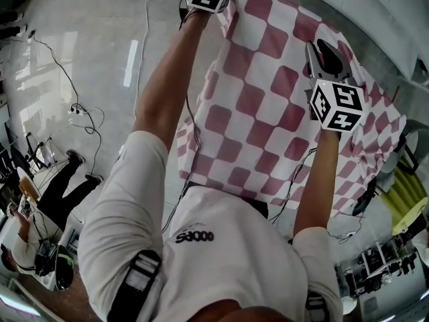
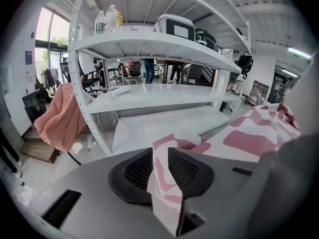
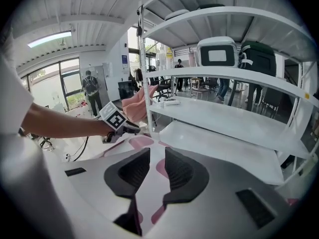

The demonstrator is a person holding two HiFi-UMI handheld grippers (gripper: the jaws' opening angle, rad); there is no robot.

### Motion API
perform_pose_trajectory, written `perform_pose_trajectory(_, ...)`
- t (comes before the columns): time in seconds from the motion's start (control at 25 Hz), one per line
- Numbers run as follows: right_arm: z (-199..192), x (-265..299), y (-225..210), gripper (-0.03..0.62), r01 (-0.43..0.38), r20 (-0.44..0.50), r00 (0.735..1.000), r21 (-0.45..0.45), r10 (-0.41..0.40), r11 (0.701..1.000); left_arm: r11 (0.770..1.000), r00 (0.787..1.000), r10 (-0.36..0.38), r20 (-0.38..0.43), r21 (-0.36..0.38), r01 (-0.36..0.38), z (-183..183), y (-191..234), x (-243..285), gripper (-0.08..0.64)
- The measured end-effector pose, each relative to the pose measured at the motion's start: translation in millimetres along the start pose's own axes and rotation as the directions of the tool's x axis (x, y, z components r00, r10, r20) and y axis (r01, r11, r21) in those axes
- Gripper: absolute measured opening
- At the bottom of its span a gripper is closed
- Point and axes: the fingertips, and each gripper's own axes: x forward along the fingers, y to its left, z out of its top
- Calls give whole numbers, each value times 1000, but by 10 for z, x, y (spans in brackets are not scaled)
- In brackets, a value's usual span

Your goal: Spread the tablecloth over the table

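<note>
Claws first: the left claw [image 2: 160, 157] is standing with its jaws apart, and a raised fold of the tablecloth [image 2: 167, 183] is poking up between the dark ribbed pads [image 2: 137, 171] without being squeezed. The right claw [image 3: 157, 159] is sitting spread too, clamping nothing, with red and white cloth showing through the gap below it. Moving outward in the head view, the tablecloth is lying opened out ahead of the person, checks facing up, its near edge hanging by the person's waist. The left claw is reaching to the cloth's far left corner on a stretched arm, and the right claw is sitting over the cloth's right half; whether it is touching, I cannot tell. From the right gripper view, the left claw's marker cube [image 3: 113, 117] is showing at the end of a bare forearm. Further out, a white shelving rack [image 2: 149, 41] is facing both claws, carrying bottles [image 2: 107, 20] up top and a grey and white case [image 3: 217, 51]. A salmon cloth [image 2: 60, 116] is hanging beside the rack's post, and a black bag [image 2: 244, 62] is dangling at its far end. Cables [image 1: 84, 113] are trailing on the pale floor, another person [image 1: 47, 200] is sitting at the left edge, and a yellow-green chair [image 1: 410, 193] is peeking in on the right.
</note>
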Motion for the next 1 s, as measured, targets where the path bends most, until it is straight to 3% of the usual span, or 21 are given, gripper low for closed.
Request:
perform_pose_trajectory(0.16,58,32,56,114,7,17,1000,3,-7,1000,1000,1000,24,20,-12,-23,5,18,-191,98)
perform_pose_trajectory(0.44,155,-99,211,107,2,38,999,-11,-2,1000,999,989,41,142,-11,-40,134,-105,-696,43)
perform_pose_trajectory(0.6,178,-285,232,62,29,62,998,-12,-28,1000,998,981,55,186,-16,-53,125,-251,-1059,32)
perform_pose_trajectory(0.76,245,-638,193,25,82,101,992,-24,-79,996,998,972,62,227,15,-68,173,-482,-1478,31)
perform_pose_trajectory(1.0,353,-1473,75,23,129,174,977,-13,-125,992,995,952,43,302,77,-69,481,-1081,-2290,29)
